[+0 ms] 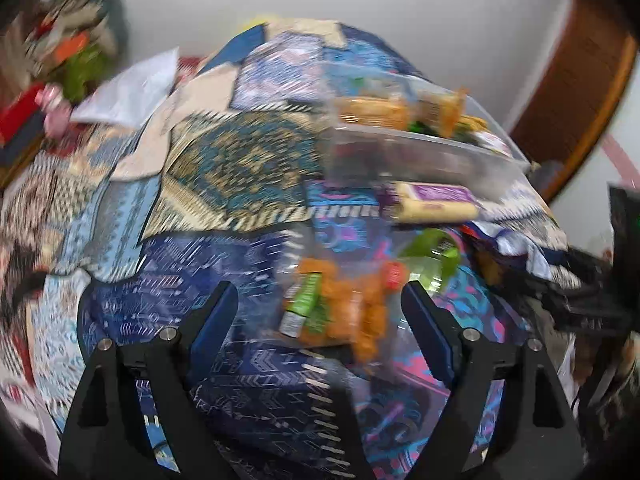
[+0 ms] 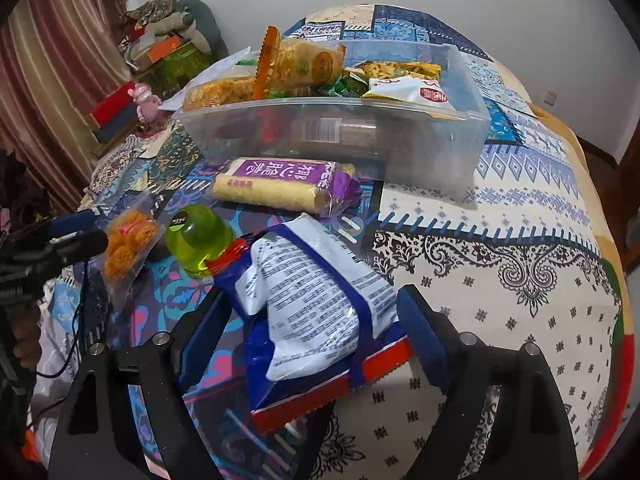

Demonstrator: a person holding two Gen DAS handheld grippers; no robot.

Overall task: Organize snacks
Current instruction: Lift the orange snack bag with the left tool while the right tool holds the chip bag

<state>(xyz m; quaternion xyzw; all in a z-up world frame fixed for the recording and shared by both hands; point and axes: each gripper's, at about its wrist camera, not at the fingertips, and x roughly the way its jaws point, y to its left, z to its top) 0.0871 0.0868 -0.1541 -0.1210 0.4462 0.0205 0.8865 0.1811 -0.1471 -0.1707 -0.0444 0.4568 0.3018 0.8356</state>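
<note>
A clear plastic bin holding several snack packs stands on the patterned cloth; it also shows blurred in the left wrist view. In front of it lie a purple-labelled roll of biscuits, a green jelly cup, a clear bag of orange snacks and a blue-and-white chip bag. My right gripper is open with its fingers either side of the chip bag. My left gripper is open, the orange snack bag between its fingertips; its tip shows at the left of the right wrist view.
The patterned cloth covers the whole surface. Boxes and a pink toy are piled at the far left by a striped curtain. A white bag lies at the back left. A wooden frame stands at the right.
</note>
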